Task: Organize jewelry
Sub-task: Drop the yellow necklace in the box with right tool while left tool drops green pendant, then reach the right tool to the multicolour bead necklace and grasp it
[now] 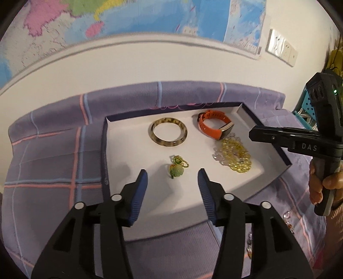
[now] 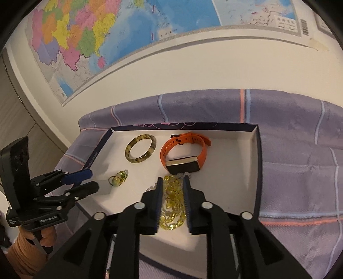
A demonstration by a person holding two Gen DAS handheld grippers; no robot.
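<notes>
A white tray with dark blue walls lies on the purple cloth. In it are a mottled bangle, an orange watch, a heap of yellow and clear beads and a small green pendant. My left gripper stands open just above the pendant, its pads clear of it. The right gripper hovers over the bead heap, slightly open, with the beads lying on the tray between its fingers. The right wrist view also shows the bangle, the watch, the pendant and the left gripper.
A purple checked cloth covers the table, which stands against a white wall with a map. A teal crate stands at the right. A few small pieces lie on the cloth right of the tray. A hand holds the right gripper's handle.
</notes>
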